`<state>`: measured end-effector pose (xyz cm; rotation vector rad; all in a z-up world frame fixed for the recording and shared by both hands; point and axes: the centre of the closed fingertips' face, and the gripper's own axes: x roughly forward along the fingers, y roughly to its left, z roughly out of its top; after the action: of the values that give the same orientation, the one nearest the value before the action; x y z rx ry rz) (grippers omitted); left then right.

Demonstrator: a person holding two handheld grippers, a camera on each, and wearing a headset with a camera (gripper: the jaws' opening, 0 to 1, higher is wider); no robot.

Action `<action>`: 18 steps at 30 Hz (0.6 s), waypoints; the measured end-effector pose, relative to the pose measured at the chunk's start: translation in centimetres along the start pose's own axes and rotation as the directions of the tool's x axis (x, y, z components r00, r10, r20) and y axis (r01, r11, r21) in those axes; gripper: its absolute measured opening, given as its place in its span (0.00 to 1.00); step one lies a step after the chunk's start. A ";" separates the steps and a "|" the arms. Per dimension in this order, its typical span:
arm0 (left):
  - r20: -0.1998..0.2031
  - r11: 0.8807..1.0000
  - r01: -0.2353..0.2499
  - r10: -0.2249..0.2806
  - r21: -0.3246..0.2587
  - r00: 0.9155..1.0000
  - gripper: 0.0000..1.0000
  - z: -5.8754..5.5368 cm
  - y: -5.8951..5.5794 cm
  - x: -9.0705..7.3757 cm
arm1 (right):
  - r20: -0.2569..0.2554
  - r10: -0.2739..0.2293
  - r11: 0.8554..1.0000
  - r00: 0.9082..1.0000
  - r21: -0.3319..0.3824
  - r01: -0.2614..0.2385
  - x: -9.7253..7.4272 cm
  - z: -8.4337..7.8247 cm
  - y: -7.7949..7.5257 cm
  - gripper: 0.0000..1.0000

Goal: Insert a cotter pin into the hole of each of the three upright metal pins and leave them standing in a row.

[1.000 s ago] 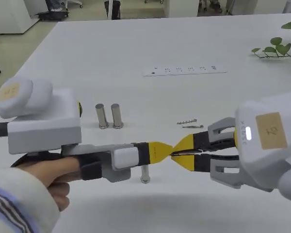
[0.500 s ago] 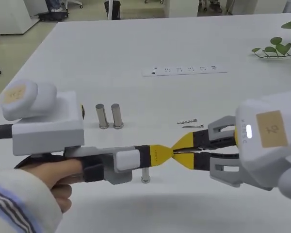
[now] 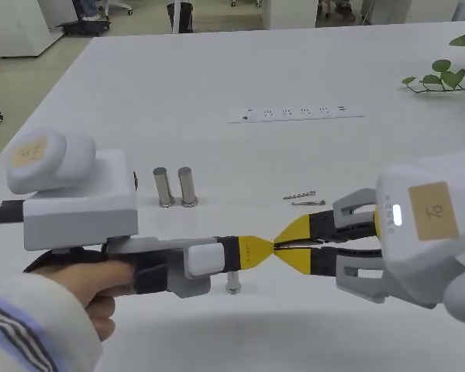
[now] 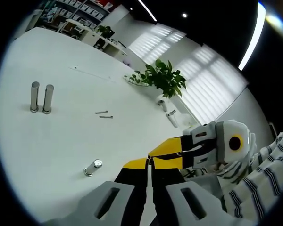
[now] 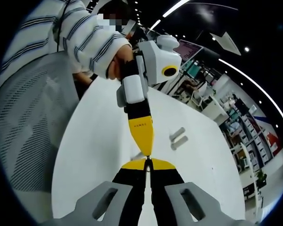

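**Grippers nose to nose, no cotter seen fitted yet**

In the head view the L hand-held gripper [image 3: 262, 249] and the R hand-held gripper [image 3: 285, 248] met tip to tip above the table [image 3: 217, 77], approx mid-frame. Both had their jaws closed, and each gripper's own view showed the same. Whether a cotter was pinched at the meeting point was too small to tell.

Task things, placed from the tips:
- A pin [image 3: 164, 187] and a second pin [image 3: 187, 186] stood upright at 10 o'clock, just beside each other.
- A third pin [image 3: 232, 280] sat at 7 o'clock, near and below the L nose. The left gripper view showed it lying on its side.
- A cotter [image 3: 298, 194] and a second cotter [image 3: 308, 202] lay loose at 1 o'clock, just beside each other and well apart from the pins.

Step, as a judgement: early in the task, prob. a re-grip or hand-over btwn the two grippers before the first insertion. No pin visibly carried a cotter, and the holes were too small to make out.

Next move would call for:
- one gripper steadying a pin w/ its hole facing the other gripper;
- a cotter held by its head, lined up straight w/ the hole and pushed through;
- the third pin stood up in line w/ the other two.

The fine alignment looks like the hard part, since the cotters are thin and could easily twist in the jaws.
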<state>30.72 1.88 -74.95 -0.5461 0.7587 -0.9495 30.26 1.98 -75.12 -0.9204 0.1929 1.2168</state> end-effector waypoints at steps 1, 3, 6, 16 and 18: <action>-0.002 1.000 -0.002 0.002 0.003 1.000 0.00 0.0 0.0 0.0 | 0.002 0.000 1.000 1.000 0.003 0.000 0.0 0.0 0.0 0.02; -0.005 1.000 -0.004 0.004 0.005 1.000 0.00 0.0 0.0 -0.1 | 0.008 -0.002 1.000 1.000 0.007 0.002 0.0 0.1 0.0 0.02; -0.002 1.000 -0.010 0.010 0.022 1.000 0.00 0.2 0.0 -0.1 | 0.018 -0.006 1.000 1.000 0.016 0.006 0.0 0.1 -0.1 0.03; 0.029 0.996 -0.013 0.011 0.086 1.000 0.00 0.8 0.1 -0.6 | 0.039 -0.035 0.999 0.999 0.030 0.034 -0.4 0.1 -0.9 0.11; 0.039 0.991 -0.020 0.015 0.131 0.999 0.00 1.0 0.2 -0.8 | 0.046 -0.028 0.998 0.999 0.063 0.025 -0.5 -0.1 -1.0 0.11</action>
<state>31.32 2.75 -74.26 -0.4404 0.6615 -0.9628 30.91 1.49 -74.39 -0.8373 0.1802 1.2003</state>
